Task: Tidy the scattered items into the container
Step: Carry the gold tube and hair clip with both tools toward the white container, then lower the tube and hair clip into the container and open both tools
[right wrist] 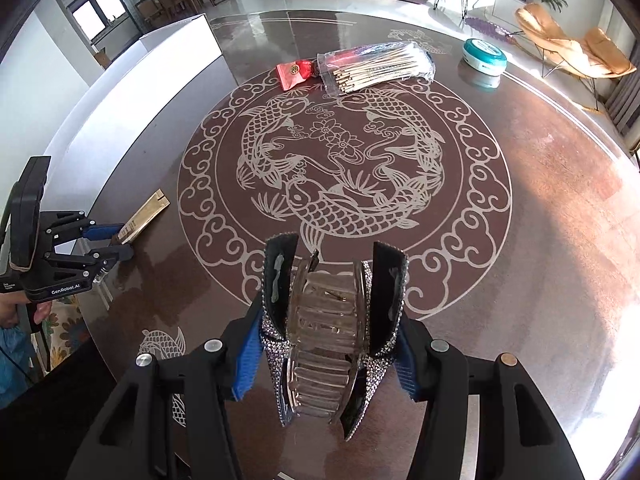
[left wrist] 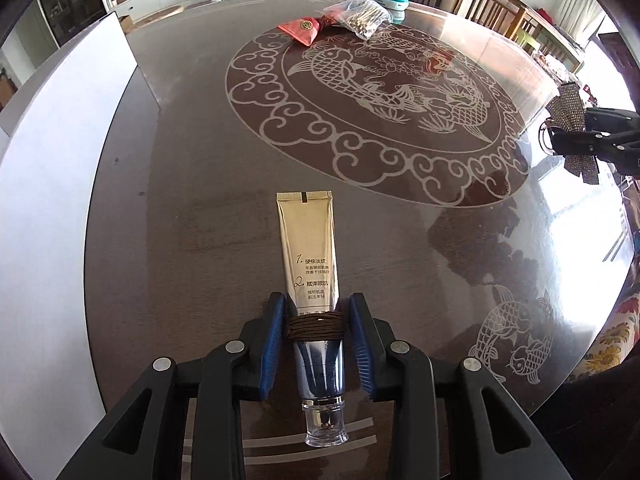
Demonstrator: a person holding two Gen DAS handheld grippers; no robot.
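Left gripper loosely straddles one gold tube; right gripper grasps one rhinestone hair claw, lower centre.

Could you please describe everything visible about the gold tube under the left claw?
The tube is glossy gold with printed text, a flat crimped far end, a clear cap at the near end and brown cord wound round its neck. It lies flat on the table, pointing away. The left claw straddles the cord; contact is unclear.
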